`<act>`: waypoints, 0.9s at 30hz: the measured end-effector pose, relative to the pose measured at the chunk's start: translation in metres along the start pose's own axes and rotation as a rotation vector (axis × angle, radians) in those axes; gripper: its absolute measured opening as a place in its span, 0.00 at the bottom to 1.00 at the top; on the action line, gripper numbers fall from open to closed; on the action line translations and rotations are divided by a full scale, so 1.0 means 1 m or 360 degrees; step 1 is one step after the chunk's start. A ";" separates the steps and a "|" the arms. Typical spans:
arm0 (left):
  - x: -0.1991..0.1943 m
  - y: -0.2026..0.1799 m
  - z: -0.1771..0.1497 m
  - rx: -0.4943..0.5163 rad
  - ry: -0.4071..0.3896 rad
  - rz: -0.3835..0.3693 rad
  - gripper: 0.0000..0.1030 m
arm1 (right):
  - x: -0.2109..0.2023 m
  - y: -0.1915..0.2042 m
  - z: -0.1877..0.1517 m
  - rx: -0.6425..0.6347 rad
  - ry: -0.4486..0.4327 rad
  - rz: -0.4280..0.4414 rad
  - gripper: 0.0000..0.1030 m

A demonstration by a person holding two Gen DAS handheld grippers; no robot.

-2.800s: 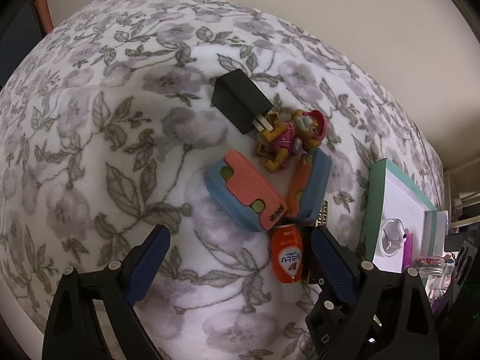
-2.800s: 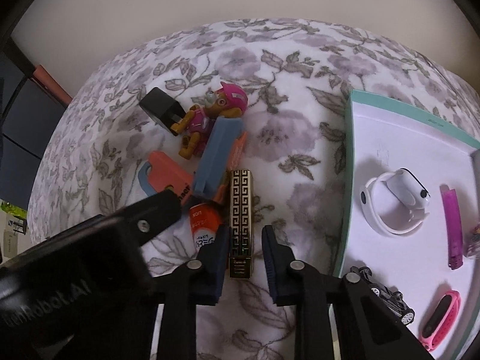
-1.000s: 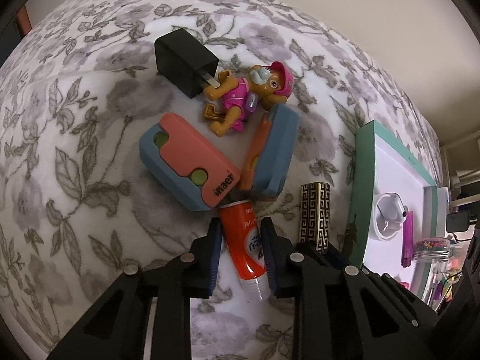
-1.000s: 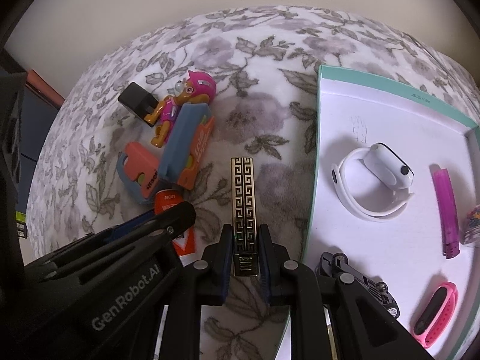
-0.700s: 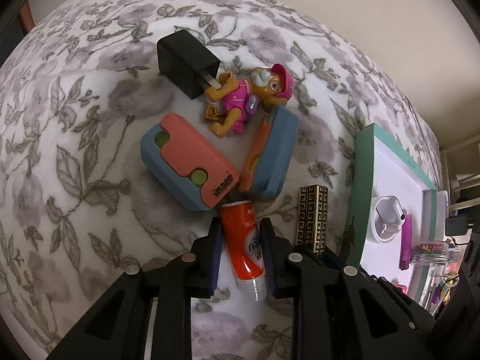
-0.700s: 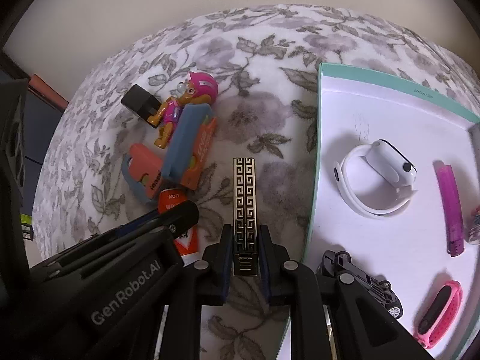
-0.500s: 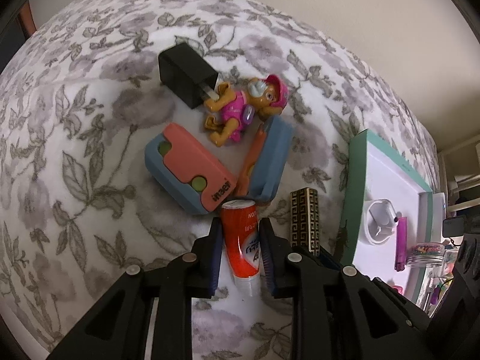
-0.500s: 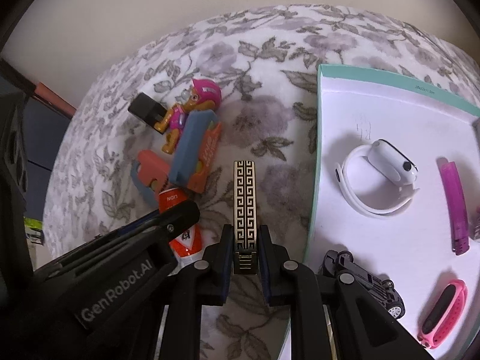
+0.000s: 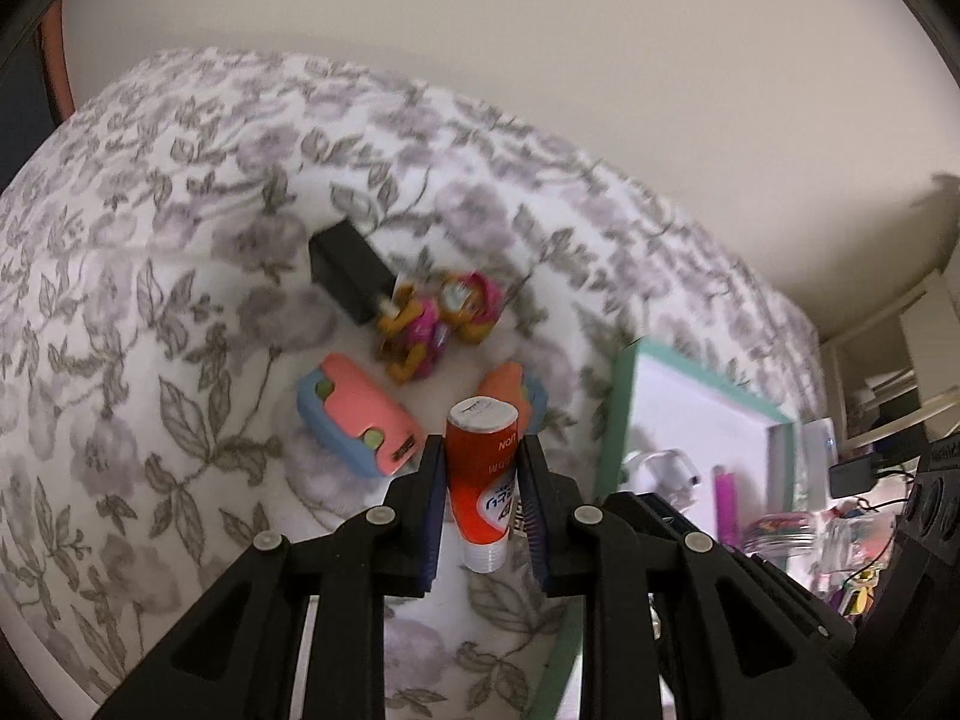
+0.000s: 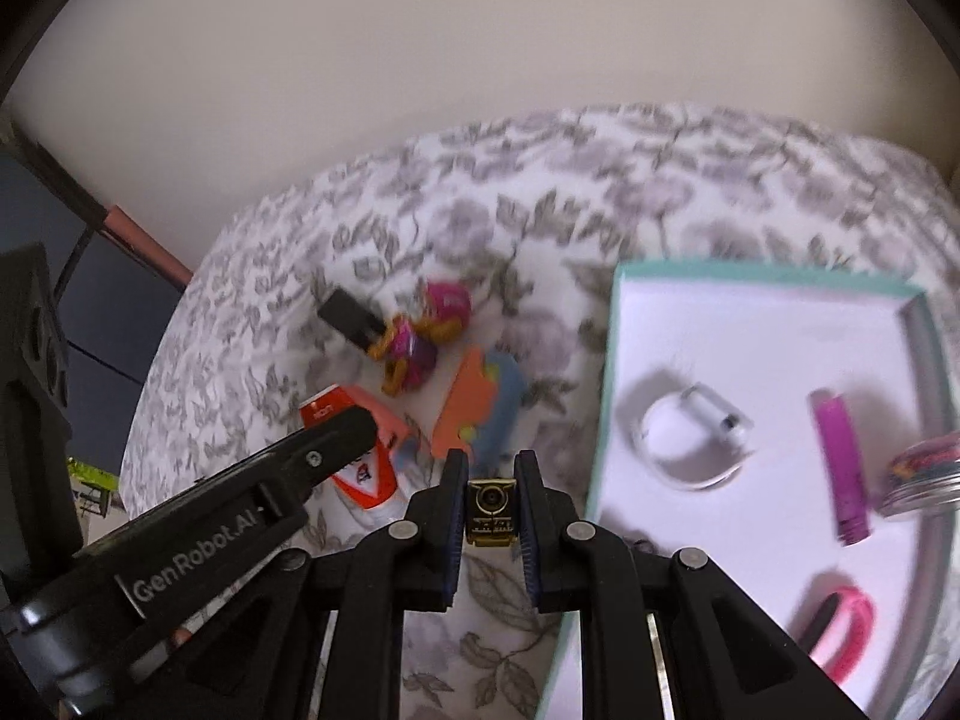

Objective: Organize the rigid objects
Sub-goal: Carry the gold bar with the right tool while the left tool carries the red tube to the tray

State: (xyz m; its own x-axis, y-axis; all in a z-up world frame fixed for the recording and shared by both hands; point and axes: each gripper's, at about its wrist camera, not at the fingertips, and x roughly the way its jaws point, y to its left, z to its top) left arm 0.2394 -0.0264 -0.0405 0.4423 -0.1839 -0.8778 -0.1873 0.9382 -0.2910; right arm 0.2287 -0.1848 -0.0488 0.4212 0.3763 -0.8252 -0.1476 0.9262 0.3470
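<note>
My left gripper [image 9: 482, 471] is shut on an orange and white tube [image 9: 485, 483] and holds it lifted above the floral cloth, flat end pointing away. My right gripper [image 10: 491, 483] is shut on a black and gold patterned case [image 10: 492, 510], seen end-on and lifted. The left gripper and the tube [image 10: 360, 477] also show at the left of the right wrist view. On the cloth lie a black charger [image 9: 351, 273], a pink toy pup [image 9: 435, 324] and two blue and coral cases [image 9: 357, 429] [image 10: 483, 414].
A teal-rimmed white tray [image 10: 618, 360] sits on the right, holding a white smartwatch [image 10: 690, 438], a purple clip [image 10: 840, 471], a pink band [image 10: 840, 618] and a jar [image 10: 924, 471]. A beige wall runs behind the table. Shelving and cables stand at the far right [image 9: 888, 456].
Both grippers have lifted their objects off the cloth and tilted up toward the wall. The tube and the patterned case now point away, seen end-on. The view is blurred by motion.
</note>
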 end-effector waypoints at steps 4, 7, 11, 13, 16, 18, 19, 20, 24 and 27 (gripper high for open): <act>-0.013 -0.011 0.003 0.0025 -0.0041 -0.0052 0.24 | -0.021 -0.006 0.006 0.0000 -0.0077 -0.0008 0.16; -0.019 -0.018 0.004 0.0041 -0.0060 -0.0087 0.24 | -0.036 -0.013 0.009 0.0011 -0.0132 -0.0059 0.16; -0.021 -0.032 0.003 0.0081 -0.0058 -0.0122 0.24 | -0.053 -0.025 0.012 0.0026 -0.0199 -0.0136 0.16; -0.018 -0.040 0.001 0.0103 -0.0038 -0.0159 0.24 | -0.061 -0.032 0.012 0.0035 -0.0219 -0.0179 0.16; -0.014 -0.056 -0.004 0.0161 -0.0019 -0.0188 0.24 | -0.072 -0.048 0.014 0.0064 -0.0246 -0.0248 0.16; -0.013 -0.068 -0.009 0.0211 -0.0013 -0.0202 0.24 | -0.077 -0.059 0.014 0.0090 -0.0255 -0.0296 0.16; -0.013 -0.072 -0.011 0.0230 -0.0010 -0.0207 0.24 | -0.080 -0.066 0.013 0.0104 -0.0255 -0.0323 0.16; -0.012 -0.078 -0.013 0.0252 -0.0007 -0.0215 0.24 | -0.081 -0.071 0.013 0.0118 -0.0255 -0.0346 0.16; -0.005 -0.102 -0.025 0.0330 0.0025 -0.0246 0.24 | -0.085 -0.096 0.011 0.0183 -0.0232 -0.0409 0.16; 0.002 -0.116 -0.033 0.0351 0.0051 -0.0277 0.24 | -0.086 -0.110 0.008 0.0212 -0.0216 -0.0443 0.16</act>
State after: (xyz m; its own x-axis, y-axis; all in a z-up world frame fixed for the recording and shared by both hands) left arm 0.2332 -0.1453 -0.0215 0.4223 -0.3537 -0.8346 0.0862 0.9322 -0.3515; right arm 0.2161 -0.3189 -0.0118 0.5455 0.0947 -0.8328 0.1040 0.9783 0.1793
